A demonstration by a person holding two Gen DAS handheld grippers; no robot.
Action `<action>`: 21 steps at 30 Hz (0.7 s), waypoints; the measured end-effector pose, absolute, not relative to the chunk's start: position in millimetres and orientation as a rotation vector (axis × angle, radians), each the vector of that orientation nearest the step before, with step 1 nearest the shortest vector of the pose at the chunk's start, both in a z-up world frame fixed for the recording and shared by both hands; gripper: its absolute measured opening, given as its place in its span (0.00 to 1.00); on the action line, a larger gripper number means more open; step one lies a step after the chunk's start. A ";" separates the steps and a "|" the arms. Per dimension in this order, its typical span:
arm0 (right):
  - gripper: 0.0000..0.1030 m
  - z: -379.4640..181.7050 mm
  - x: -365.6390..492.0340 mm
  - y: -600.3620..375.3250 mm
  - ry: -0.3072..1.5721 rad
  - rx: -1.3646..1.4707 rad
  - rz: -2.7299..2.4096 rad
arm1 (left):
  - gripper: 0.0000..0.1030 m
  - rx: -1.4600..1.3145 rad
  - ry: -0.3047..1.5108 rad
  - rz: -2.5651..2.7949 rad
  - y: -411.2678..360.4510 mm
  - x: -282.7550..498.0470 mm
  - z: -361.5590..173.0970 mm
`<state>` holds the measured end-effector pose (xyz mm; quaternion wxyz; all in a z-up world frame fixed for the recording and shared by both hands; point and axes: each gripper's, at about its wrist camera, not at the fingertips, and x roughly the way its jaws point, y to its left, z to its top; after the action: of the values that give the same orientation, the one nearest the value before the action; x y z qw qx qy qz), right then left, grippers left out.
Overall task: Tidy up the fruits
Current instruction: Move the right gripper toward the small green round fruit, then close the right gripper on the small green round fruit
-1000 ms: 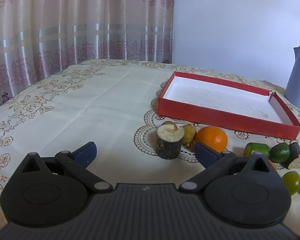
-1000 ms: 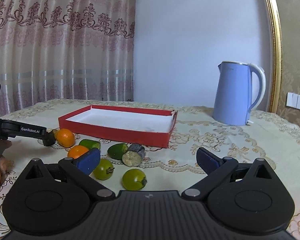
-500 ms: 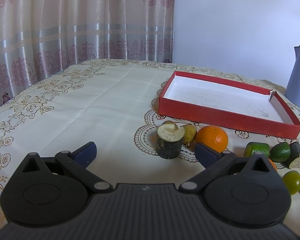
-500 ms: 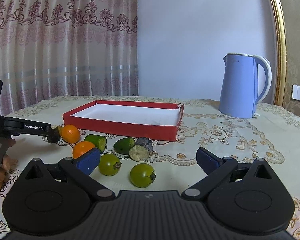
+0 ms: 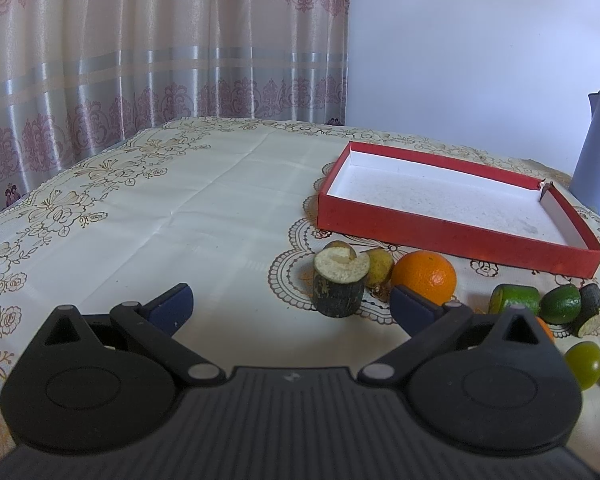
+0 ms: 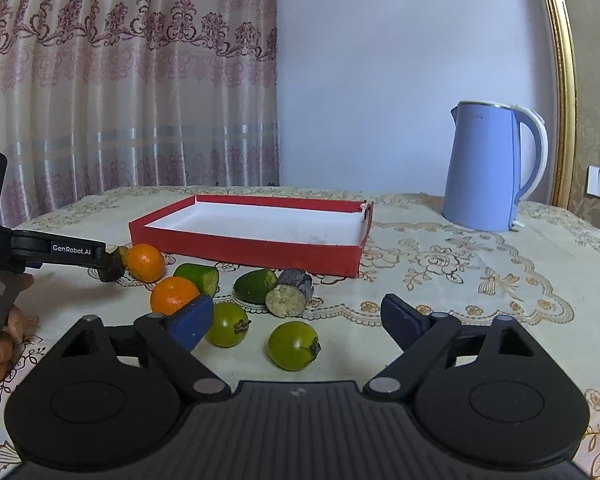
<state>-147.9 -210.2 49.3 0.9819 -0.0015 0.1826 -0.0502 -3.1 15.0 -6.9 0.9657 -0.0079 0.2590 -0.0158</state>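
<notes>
so the left gripper (image 5: pixel 288 304) is held low over the tablecloth (image 5: pixel 180 208) with its jaws spread wide and nothing gripped; a dark stubby cut piece (image 5: pixel 339 282) with a pale top is seen standing just ahead of the gap, toward the right fingertip. an orange (image 5: pixel 425 274) and a small yellowish fruit (image 5: pixel 378 266) are parked right beside that piece.

the right gripper (image 6: pixel 296 318) is also seen gaping, its jaws have just been closing a bit, nothing clamped. two green round fruits (image 6: pixel 293 345) are lying on the cloth in front of it, between the fingers. further back a second orange (image 6: pixel 175 296), two green cut pieces (image 6: pixel 256 286) and a grey-skinned chunk (image 6: pixel 291 294) are scattered.

the red tray (image 6: pixel 256 250) is sat behind all the fruit, with nothing in it yet. a blue kettle (image 6: pixel 488 168) is stood well off to the right.
</notes>
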 end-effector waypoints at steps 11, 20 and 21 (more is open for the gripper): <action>0.75 46.4 -138.9 -210.6 0.429 -0.004 -0.091 | 1.00 -0.016 0.524 -0.032 14.9 -3.0 -6.9; 0.62 41.3 -118.8 -221.8 0.511 0.023 -0.088 | 1.00 -0.015 0.525 -0.032 14.9 -3.0 -6.9; 0.58 40.7 -116.1 -223.8 0.520 0.026 -0.086 | 1.00 -0.016 0.525 -0.032 14.8 -2.9 -6.8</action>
<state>-116.1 -223.8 40.7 0.9654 0.0127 0.2570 -0.0424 -2.9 14.8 -6.8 0.9656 -0.0078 0.2593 -0.0157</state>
